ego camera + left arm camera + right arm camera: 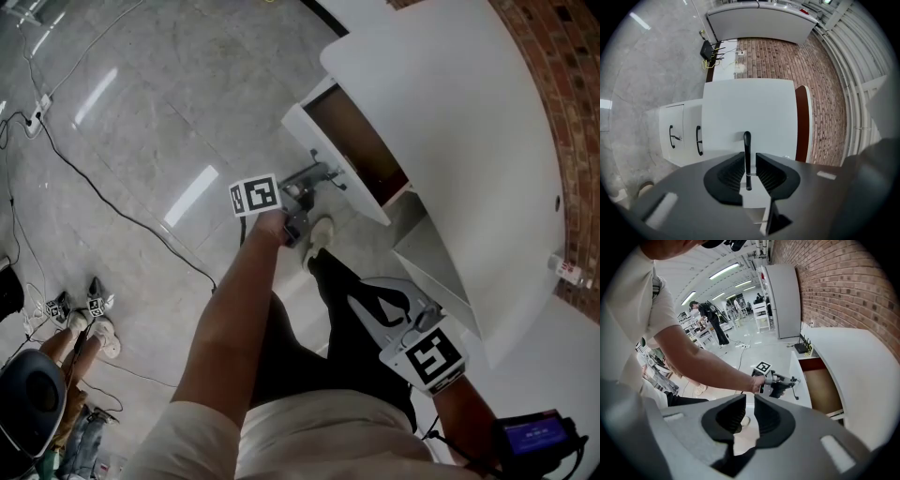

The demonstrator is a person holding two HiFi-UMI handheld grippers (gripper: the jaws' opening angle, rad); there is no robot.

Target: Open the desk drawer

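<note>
Cables (94, 183) are trailing across the grey floor (187, 84) at the far left of the head view. Another person's feet (89, 319) are standing near them, well apart from the desk. Toward the middle, the left gripper (323, 178) is reaching level at the front of the drawer (349, 141). The drawer is hanging pulled out from under the white desk (450, 112), its brown inside showing. In the left gripper view the jaws are standing slightly apart, with the thin black handle (747, 154) running between them, and the pads are not squeezing it. A white cabinet (684, 136) with two black handles is showing to the left of it there. The person's own shoe (322, 232) is resting on the floor just below the drawer front, close in front of it. Further right, the right gripper (375, 302) is hanging low beside the person's leg and tilting downward, its jaws a narrow gap apart and gripping nothing. A brick wall (562, 84) is running behind the desk, and a small device (534, 436) with a blue screen is glowing in the bottom right corner.
</note>
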